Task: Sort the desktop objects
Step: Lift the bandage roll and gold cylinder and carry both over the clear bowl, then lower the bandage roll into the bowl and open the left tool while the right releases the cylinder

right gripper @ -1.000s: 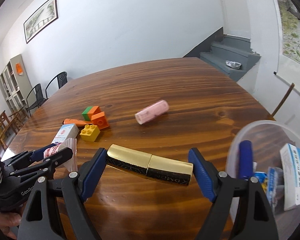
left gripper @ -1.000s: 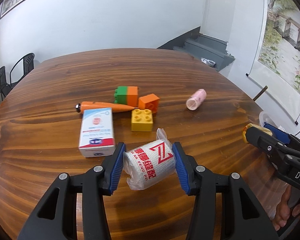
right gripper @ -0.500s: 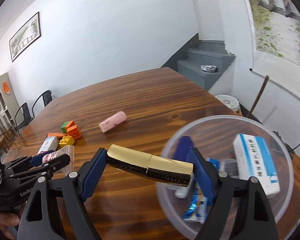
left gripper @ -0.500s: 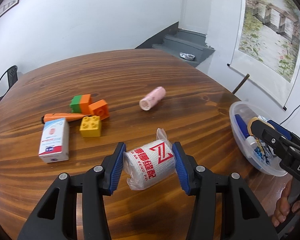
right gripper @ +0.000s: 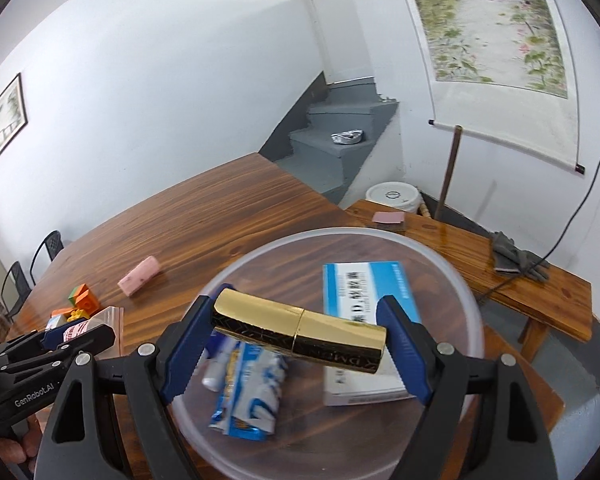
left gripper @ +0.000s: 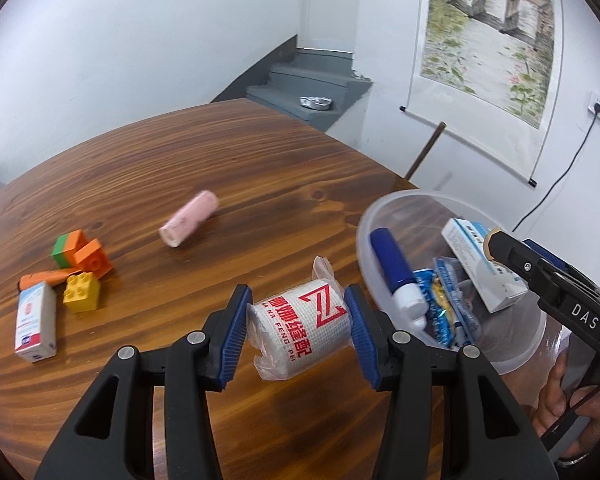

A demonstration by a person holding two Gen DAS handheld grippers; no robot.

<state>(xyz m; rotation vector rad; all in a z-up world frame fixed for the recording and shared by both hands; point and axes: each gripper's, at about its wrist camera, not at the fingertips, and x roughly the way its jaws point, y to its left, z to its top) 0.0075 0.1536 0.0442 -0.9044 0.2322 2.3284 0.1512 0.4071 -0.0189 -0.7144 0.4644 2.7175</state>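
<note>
Wooden table [left gripper: 260,168], right edge: my right gripper [right gripper: 298,338] clamps a gold lipstick [right gripper: 298,334] over the part-filled clear bowl [right gripper: 452,276]; my left gripper [left gripper: 298,330] grips a bandage roll [left gripper: 300,326] beside it. Blocks [left gripper: 86,276], boxes remain.

A glossy, varnished wood grain is shown by the table [left gripper: 228,168]. The bowl [right gripper: 452,280] is made of clear, smooth plastic. A mirror-bright gold metallic finish is borne by the tube [right gripper: 300,330]. The bandage roll [left gripper: 300,326] is wrapped in thin, crinkled plastic film.
</note>
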